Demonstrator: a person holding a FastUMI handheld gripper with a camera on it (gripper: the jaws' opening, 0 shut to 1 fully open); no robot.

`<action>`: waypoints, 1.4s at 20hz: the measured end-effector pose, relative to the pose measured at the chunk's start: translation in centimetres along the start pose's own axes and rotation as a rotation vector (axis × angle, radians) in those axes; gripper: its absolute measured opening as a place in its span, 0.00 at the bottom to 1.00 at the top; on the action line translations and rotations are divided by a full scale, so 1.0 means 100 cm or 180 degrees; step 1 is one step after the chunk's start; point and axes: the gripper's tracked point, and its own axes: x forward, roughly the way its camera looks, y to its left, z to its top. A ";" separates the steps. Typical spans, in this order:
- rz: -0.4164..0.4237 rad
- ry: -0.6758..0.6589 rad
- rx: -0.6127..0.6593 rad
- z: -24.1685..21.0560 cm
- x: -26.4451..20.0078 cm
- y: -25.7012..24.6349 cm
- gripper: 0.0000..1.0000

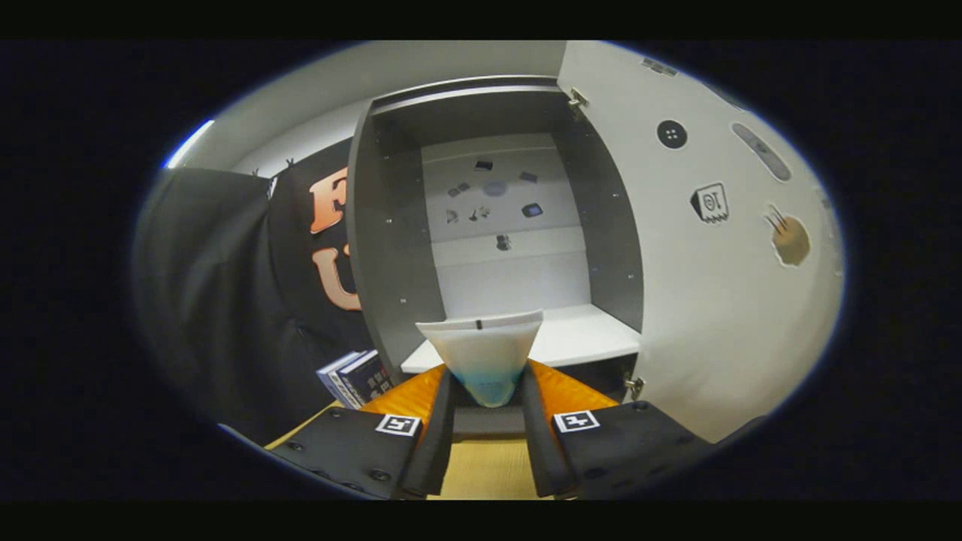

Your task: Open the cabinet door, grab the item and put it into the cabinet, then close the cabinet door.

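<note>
The cabinet (391, 248) stands straight ahead with its door (714, 300) swung open to the right. Its inside has dark side walls, a pale back wall with several small stickers, and a white shelf (586, 338). My gripper (487, 383) is shut on a white pouch with a bluish lower end (481, 349), pinched between both fingers and standing up in front of the shelf's front edge. The pouch's flared top hides part of the shelf.
The open door carries several stickers and a long handle (760, 150) near its far edge. Some books (357, 376) lie low beside the cabinet's left wall. Black cloth hangs further left. A wooden tabletop (485, 469) lies below the fingers.
</note>
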 end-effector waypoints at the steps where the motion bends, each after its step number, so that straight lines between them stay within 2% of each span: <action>1: -0.0020 -0.0032 0.0042 0.013 0.012 0.000 0.51; 4: -0.0028 -0.0052 0.0091 0.041 0.062 -0.002 0.51; 6: -0.0127 0.0060 0.0037 0.044 0.103 -0.011 0.51; 12: -0.0401 0.0775 -0.0174 0.004 0.178 -0.040 0.51; 20: -0.0443 0.1433 -0.0368 -0.034 0.201 -0.048 0.51; 28: -0.0436 0.1416 -0.0346 -0.033 0.209 -0.051 0.54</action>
